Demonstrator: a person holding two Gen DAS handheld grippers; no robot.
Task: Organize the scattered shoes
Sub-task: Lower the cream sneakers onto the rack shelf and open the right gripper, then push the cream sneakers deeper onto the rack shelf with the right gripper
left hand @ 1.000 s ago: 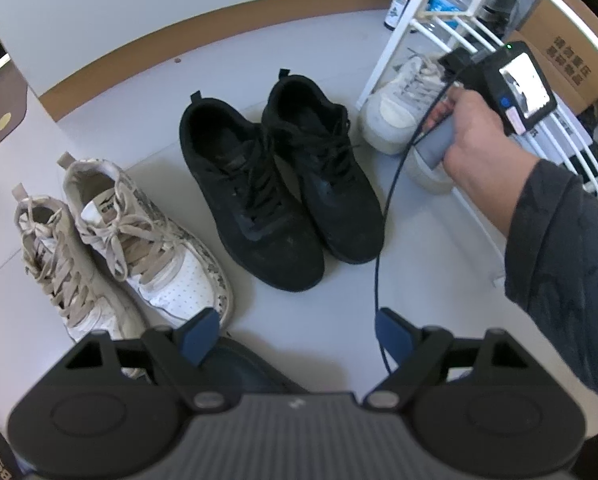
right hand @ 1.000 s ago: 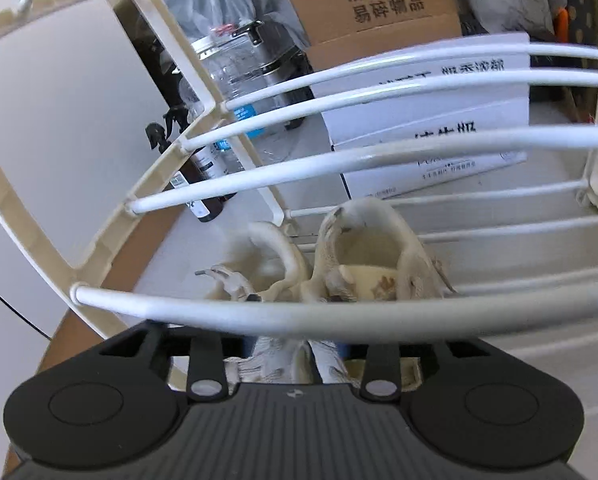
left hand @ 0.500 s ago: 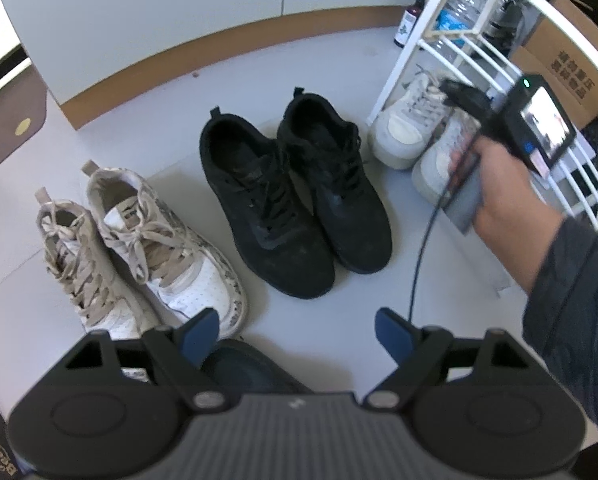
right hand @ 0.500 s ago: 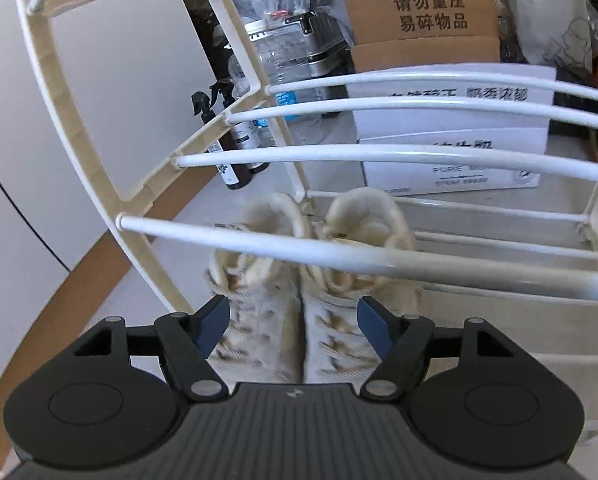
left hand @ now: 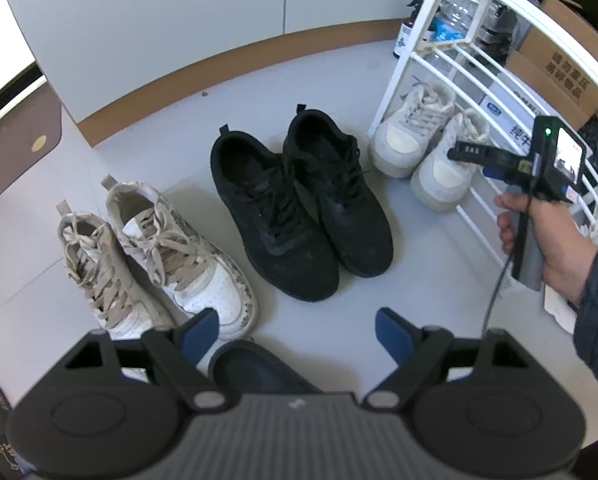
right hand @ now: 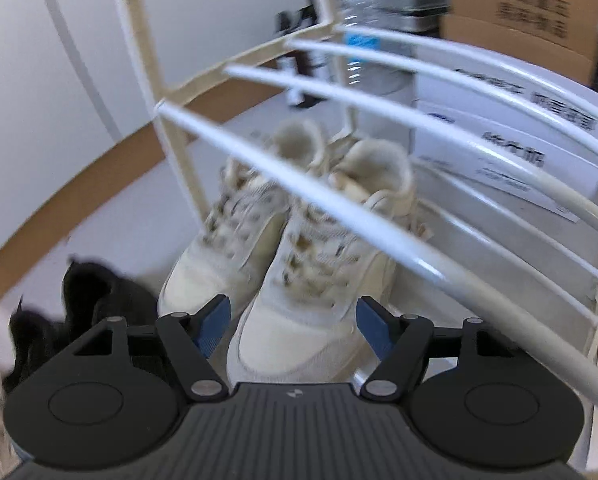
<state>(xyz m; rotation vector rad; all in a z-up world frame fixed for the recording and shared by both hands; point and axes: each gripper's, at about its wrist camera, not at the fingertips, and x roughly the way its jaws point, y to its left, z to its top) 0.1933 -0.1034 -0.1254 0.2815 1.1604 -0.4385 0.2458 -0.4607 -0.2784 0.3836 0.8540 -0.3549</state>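
Cream sneakers (right hand: 299, 264) now sit paired on the rack (left hand: 471, 92), my right tongs (right hand: 293, 326) just spread and backed off empty; left tongs (left hand: 297, 330) apart, black pair (left hand: 299, 208) next, I judge.

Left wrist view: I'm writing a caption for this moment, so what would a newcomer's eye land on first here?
Probably the black sneakers, a dark pair side by side in the middle of the pale floor. Left of them stands a pair of white sneakers with beige laces. At right a cream pair sits at the bottom of the white shoe rack, toes pointing out, and just before it a hand holds the right gripper, jaws open and empty.
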